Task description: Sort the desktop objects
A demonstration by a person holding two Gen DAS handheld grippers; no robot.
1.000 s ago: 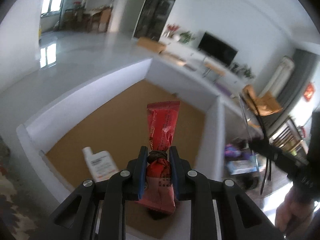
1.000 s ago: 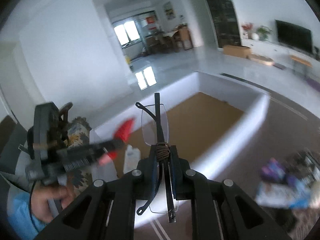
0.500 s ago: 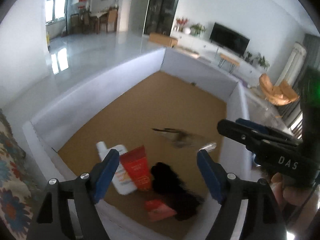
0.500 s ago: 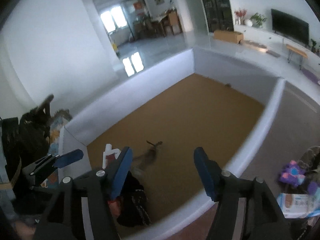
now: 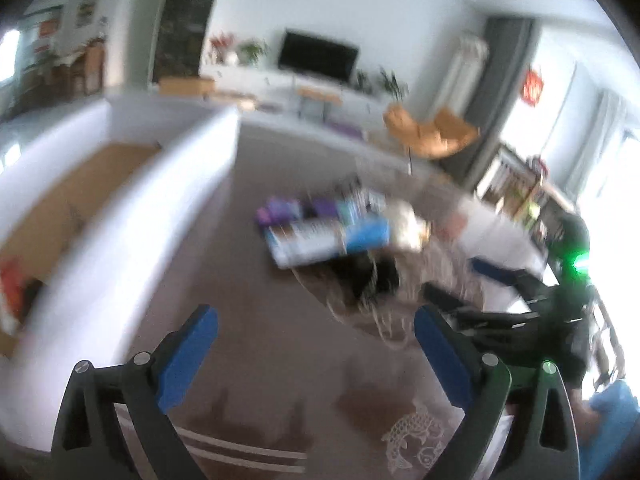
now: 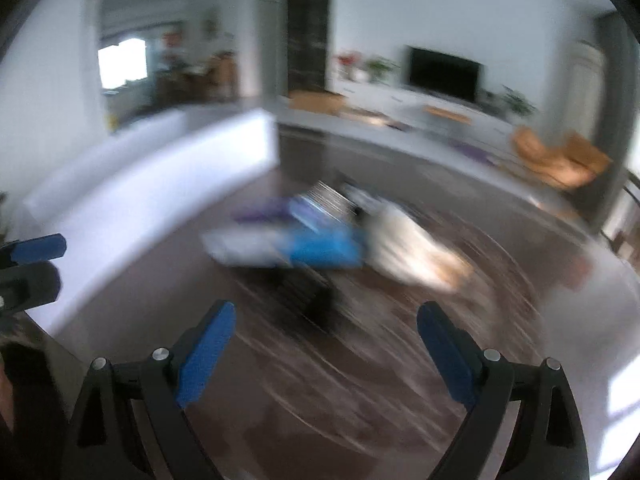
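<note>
White-walled box (image 5: 120, 216) at far left, red packet (image 5: 10, 288) inside — left gripper (image 5: 316, 344) jaws just opened wide, empty over the brown table (image 5: 260, 320); blurred heap of objects (image 6: 304, 236) ahead — right gripper (image 6: 326, 344) jaws just opened wide, empty.

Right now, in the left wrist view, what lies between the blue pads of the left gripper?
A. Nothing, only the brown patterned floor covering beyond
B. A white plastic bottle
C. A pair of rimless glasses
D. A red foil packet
A: the left gripper stands wide open after its jaws have just been opening, with only the brown patterned floor covering showing between its pads.
</note>
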